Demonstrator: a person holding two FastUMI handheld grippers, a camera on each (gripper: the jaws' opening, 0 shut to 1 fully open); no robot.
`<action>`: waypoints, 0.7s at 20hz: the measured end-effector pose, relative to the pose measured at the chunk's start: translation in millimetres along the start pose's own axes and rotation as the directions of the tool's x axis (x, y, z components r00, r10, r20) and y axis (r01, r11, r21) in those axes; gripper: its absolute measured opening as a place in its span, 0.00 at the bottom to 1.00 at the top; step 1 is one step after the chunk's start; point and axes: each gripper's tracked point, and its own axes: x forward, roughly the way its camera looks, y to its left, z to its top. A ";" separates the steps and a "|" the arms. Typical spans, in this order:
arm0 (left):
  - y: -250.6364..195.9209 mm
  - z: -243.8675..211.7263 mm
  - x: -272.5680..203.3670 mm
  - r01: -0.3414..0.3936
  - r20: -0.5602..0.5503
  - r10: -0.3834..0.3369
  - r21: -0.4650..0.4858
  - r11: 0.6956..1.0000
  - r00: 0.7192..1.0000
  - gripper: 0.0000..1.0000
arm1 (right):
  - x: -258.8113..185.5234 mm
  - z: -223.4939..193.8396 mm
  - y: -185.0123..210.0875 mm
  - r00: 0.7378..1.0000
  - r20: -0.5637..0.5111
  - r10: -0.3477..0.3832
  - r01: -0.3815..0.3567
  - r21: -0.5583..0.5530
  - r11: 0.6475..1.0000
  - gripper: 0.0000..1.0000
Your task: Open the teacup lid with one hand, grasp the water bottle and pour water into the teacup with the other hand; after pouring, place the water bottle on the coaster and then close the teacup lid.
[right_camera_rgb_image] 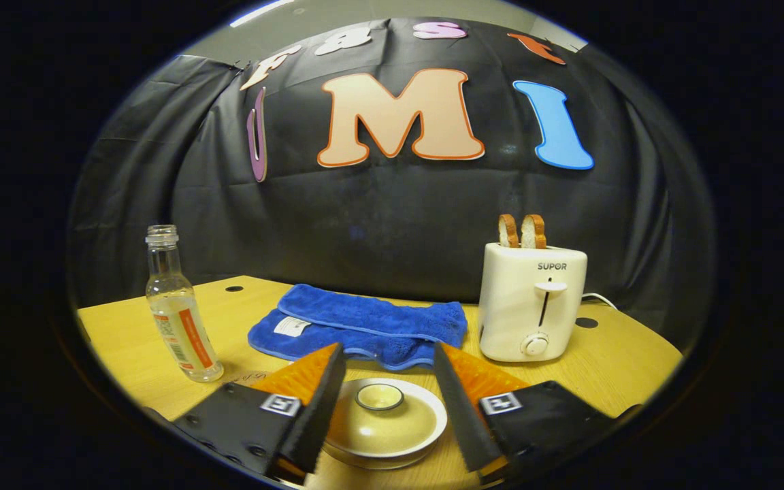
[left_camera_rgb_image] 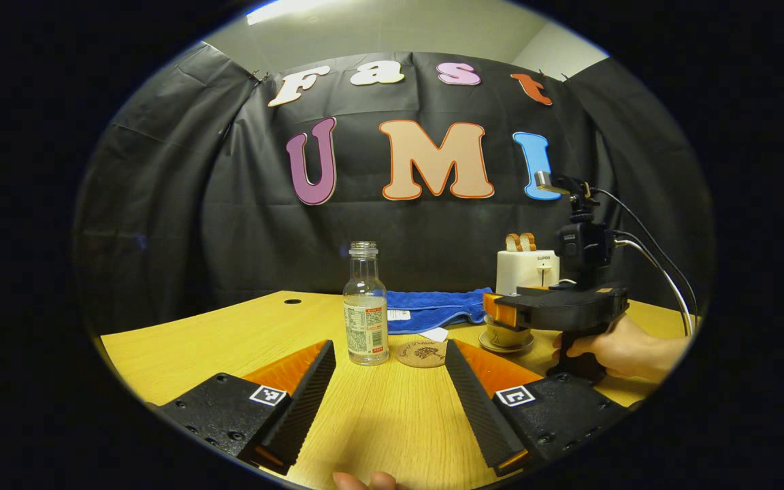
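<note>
Here, I held left gripper (left_camera_rgb_image: 388, 388) wide open, empty, low over table (left_camera_rgb_image: 181, 347); bottle (left_camera_rgb_image: 365, 306) stood uncapped ahead between fingers, coaster (left_camera_rgb_image: 421, 354) just beside it; right gripper (right_camera_rgb_image: 382, 401) hung open astride teacup lid (right_camera_rgb_image: 380, 415), fingers either side, contact unclear; lid on cup; towel (right_camera_rgb_image: 365, 323), toaster (right_camera_rgb_image: 531, 303) behind.

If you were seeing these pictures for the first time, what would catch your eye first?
Probably the right tool, open and poised over the lidded teacup on its saucer. Next, the uncapped water bottle standing beside the round coaster, then the white toaster holding two bread slices, behind a folded blue towel.
</note>
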 end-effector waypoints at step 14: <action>0.1 -1.2 -0.2 0.000 0.000 0.000 -0.001 1.000 1.000 0.95 | 8.3 -8.7 6.5 0.998 -0.048 0.048 -0.048 -0.001 0.999 0.31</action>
